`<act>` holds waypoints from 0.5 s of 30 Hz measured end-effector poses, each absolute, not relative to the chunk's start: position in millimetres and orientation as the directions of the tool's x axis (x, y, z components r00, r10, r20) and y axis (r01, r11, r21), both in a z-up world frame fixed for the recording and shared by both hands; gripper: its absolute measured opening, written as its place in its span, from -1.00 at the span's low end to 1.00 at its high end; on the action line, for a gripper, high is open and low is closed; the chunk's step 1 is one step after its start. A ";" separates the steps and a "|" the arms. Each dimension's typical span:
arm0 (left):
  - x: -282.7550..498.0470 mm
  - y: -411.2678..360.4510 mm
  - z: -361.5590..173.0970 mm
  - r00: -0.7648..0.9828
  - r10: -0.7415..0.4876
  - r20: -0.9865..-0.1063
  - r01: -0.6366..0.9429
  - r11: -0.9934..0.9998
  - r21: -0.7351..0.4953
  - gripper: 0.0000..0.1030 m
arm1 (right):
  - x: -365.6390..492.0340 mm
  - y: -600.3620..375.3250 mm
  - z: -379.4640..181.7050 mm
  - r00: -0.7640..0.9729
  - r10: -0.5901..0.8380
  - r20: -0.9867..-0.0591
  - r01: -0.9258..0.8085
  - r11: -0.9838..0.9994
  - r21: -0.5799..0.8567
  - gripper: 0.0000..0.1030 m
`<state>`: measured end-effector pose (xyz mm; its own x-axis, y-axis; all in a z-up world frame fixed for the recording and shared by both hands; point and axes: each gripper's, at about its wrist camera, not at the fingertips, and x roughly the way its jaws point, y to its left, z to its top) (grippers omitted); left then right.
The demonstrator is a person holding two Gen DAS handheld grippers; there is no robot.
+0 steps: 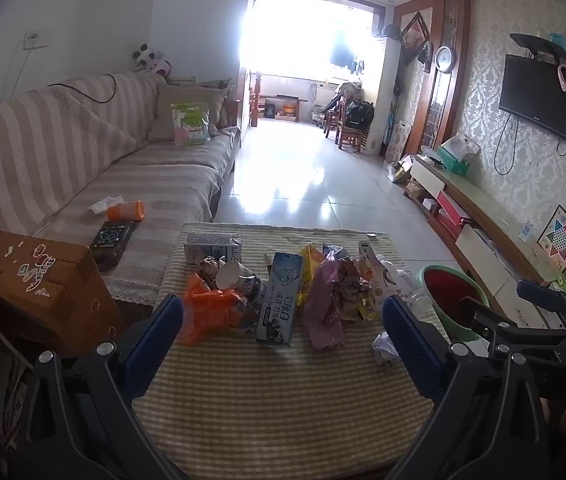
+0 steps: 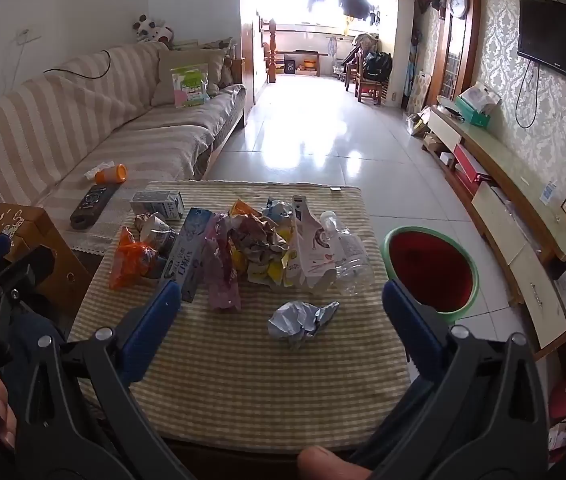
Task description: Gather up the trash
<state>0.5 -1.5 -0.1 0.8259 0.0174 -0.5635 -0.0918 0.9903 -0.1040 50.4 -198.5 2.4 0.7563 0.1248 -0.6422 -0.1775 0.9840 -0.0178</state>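
Both hand-held grippers hang tilted down over the bench (image 2: pixel 243 380), which is covered by a striped cloth, and each has its blue fingers spread wide with nothing between them: the left hand-held gripper (image 1: pixel 283 332) points at the middle of the trash heap, the right hand-held gripper (image 2: pixel 281 320) at a crumpled silver wrapper (image 2: pixel 303 320) lying alone on the cloth, nearer than the heap. Along the far half of the bench, from the left, lie an orange plastic bag (image 2: pixel 133 258), a paper cup (image 2: pixel 155 232) on its side with a small carton (image 2: pixel 157 204) behind it, a long blue-grey box (image 2: pixel 187 254), a pink wrapper (image 2: pixel 223 276), a mound of crushed wrappers (image 2: pixel 261 248), a white pouch (image 2: pixel 309 252) and a clear plastic bottle (image 2: pixel 349 256) at the right end. On the floor just beside the bench's right edge stands a green basin (image 2: pixel 429 270) with a red inside. A striped sofa (image 2: pixel 83 120) runs along the left wall.
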 end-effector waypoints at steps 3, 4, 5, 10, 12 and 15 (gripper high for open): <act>1.0 -1.3 -0.4 0.824 0.019 -0.566 -0.094 0.990 -0.105 0.85 | 50.9 -197.8 2.3 0.752 0.122 -0.648 -0.181 0.983 -0.024 0.93; 1.1 -1.2 -0.6 0.825 0.019 -0.565 -0.094 0.990 -0.105 0.85 | 50.8 -197.5 2.2 0.753 0.119 -0.647 -0.178 0.984 -0.027 0.93; 1.2 -1.4 -0.5 0.825 0.018 -0.565 -0.093 0.990 -0.105 0.85 | 51.2 -197.8 2.2 0.752 0.121 -0.648 -0.178 0.984 -0.023 0.93; 1.2 -1.1 -0.6 0.825 0.018 -0.565 -0.094 0.990 -0.105 0.85 | 51.5 -198.7 1.3 0.752 0.121 -0.648 -0.178 0.984 -0.023 0.93; 1.7 -1.5 -1.1 0.826 0.020 -0.564 -0.093 0.991 -0.101 0.85 | 51.2 -190.5 2.7 0.749 0.129 -0.649 -0.188 0.982 -0.022 0.93; 2.8 -1.7 -2.4 0.825 0.018 -0.564 -0.089 0.991 -0.100 0.85 | 50.8 -193.0 8.8 0.751 0.129 -0.648 -0.192 0.981 -0.027 0.93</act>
